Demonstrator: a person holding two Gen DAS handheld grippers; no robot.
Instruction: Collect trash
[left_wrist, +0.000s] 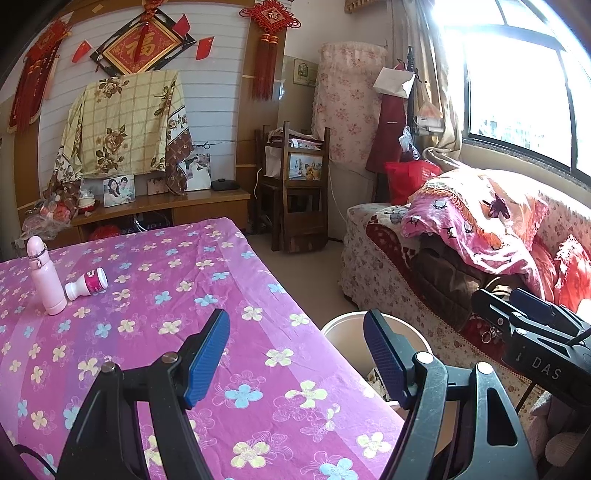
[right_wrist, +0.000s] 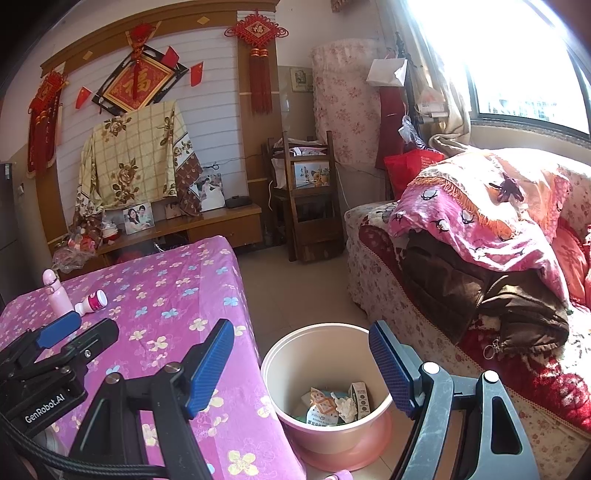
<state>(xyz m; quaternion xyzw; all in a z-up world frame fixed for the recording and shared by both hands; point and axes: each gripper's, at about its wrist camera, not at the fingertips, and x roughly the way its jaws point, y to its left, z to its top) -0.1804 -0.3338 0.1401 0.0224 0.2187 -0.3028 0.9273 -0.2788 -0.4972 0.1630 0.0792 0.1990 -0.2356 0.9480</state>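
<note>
Two things are left on the table (left_wrist: 229, 295), which wears a purple flowered cloth: an upright pink flask (left_wrist: 43, 277) and, touching its right side, a small white bottle (left_wrist: 87, 285) with a magenta label, lying on its side at the far left. The pink bin (right_wrist: 325, 391) stands on the floor just right of the table and already holds wrappers, so the job looks well along. I judge the tipped bottle to be the trash still to collect.

Both the left tongs (left_wrist: 295, 358) and the right tongs (right_wrist: 301, 369) are spread wide with nothing between them. The next move calls for a reach to the far left, clear of the flask.

Readable writing: "GenRobot.AI" and "DAS" on the tool bodies, and a gold character in the framed wall plaque (right_wrist: 136, 83). The bottle's label is too small to read.
</note>
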